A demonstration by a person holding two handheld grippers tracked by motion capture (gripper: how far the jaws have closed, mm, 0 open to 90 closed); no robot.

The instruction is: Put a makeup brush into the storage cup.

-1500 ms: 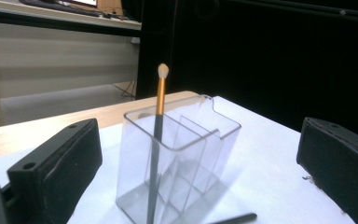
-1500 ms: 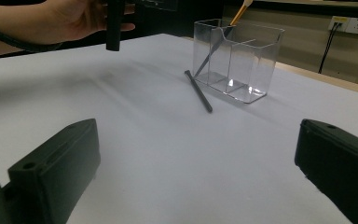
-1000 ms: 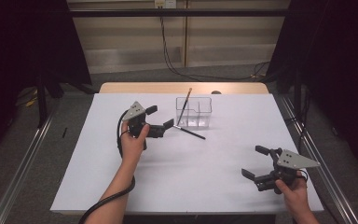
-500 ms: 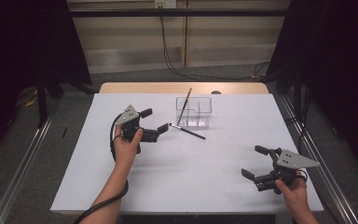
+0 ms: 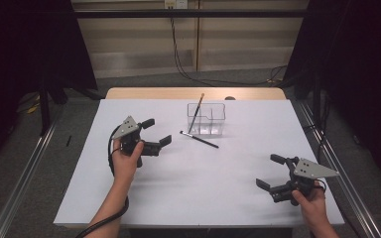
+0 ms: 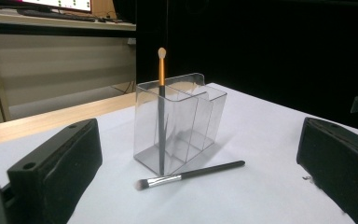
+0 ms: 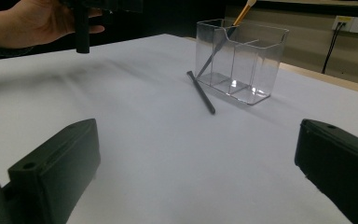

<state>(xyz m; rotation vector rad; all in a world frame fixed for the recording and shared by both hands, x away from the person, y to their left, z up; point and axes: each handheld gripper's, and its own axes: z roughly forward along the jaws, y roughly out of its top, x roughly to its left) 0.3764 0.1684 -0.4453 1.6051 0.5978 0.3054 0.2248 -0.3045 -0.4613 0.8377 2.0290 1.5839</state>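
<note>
A white table (image 5: 188, 198) is seen from above, with a clear organizer (image 5: 207, 119) set toward its far middle. One brush with an orange handle (image 5: 196, 112) is stood in the organizer's left compartment, leaning, its tip raised above the rim. A second, dark makeup brush (image 5: 199, 139) is laid flat on the table just in front of the organizer, angled from far left to near right; whether it touches the organizer's base cannot be told. In the left gripper view this dark makeup brush (image 6: 190, 174) is shown lying near the organizer's (image 6: 182, 126) foot, bristles pointed left, between the two black jaws but farther off. The left gripper (image 5: 157, 133) is held at the left of the table, to the left of the dark brush and apart from it, its jaws spread wide and nothing between them. The right gripper (image 5: 270, 172) is held at the near right corner, well apart from both brushes, its jaws likewise spread and empty. In the right gripper view the person's left hand (image 7: 37, 21) is visible at the far left.
</note>
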